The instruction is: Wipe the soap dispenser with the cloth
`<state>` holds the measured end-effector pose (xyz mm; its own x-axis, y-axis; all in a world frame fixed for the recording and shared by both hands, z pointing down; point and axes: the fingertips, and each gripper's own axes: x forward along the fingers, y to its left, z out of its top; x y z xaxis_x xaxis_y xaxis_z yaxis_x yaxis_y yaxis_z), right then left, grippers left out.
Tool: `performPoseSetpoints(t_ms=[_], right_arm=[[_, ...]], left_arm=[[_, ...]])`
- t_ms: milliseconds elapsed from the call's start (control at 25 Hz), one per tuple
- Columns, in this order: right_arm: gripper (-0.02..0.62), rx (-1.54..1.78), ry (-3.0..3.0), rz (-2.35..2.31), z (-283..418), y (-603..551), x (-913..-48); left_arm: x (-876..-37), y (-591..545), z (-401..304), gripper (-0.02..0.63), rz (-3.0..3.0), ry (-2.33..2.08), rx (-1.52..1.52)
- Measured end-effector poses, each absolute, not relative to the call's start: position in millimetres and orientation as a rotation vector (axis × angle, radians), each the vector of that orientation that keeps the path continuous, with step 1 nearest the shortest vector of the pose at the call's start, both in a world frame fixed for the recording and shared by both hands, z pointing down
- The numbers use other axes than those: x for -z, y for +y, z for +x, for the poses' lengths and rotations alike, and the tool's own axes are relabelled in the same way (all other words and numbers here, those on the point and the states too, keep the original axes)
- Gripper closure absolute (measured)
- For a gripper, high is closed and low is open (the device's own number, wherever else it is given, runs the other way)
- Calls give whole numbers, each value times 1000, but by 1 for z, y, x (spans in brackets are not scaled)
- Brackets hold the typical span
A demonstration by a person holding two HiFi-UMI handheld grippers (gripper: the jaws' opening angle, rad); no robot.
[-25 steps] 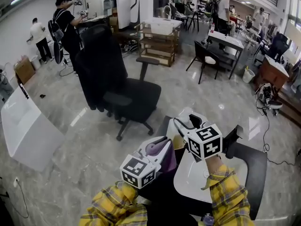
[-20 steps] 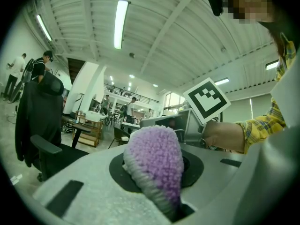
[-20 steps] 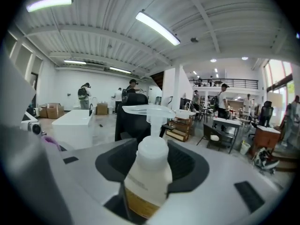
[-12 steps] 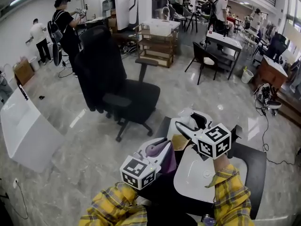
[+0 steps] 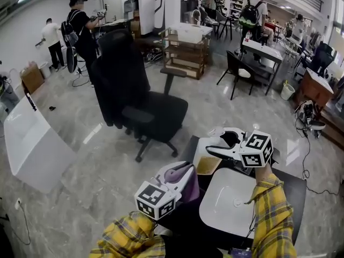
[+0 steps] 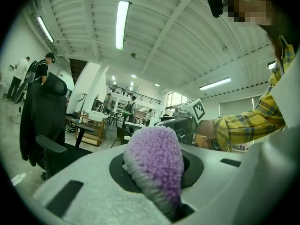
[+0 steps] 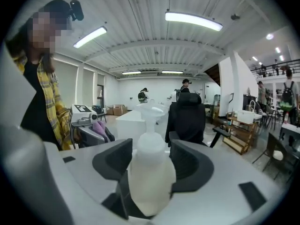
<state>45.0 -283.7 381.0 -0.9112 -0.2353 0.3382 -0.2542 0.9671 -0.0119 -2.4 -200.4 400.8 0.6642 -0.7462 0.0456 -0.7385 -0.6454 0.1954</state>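
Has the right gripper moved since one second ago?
Yes. Against the white basin, the right gripper has shifted right and away from the person. Its jaws have just been opening, with the soap dispenser between them.

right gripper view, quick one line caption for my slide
White soap dispenser upright between the right gripper jaws, which have just been opening but touch its sides; purple cloth behind at left.

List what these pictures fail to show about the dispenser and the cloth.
- Soap dispenser base: right gripper view, sunk between the jaws; its support is unseen.
- Right gripper hold: jaws have just been opening, dispenser between them; pad contact too fine to read.
- Cloth: left gripper view, lower end buried in closed jaws; head view shows only a scrap.
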Motion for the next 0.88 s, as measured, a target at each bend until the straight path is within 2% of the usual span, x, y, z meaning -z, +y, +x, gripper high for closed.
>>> performPoseSetpoints(t_ms=[120, 880], right_arm=[[376, -185, -2796, 343, 46, -287, -383], [383, -235, -2735, 1005, 50, -295, -382]], left_arm=[[-403, -202, -5, 549, 2668, -1233, 57], [-400, -223, 9, 551, 2674, -1225, 96]])
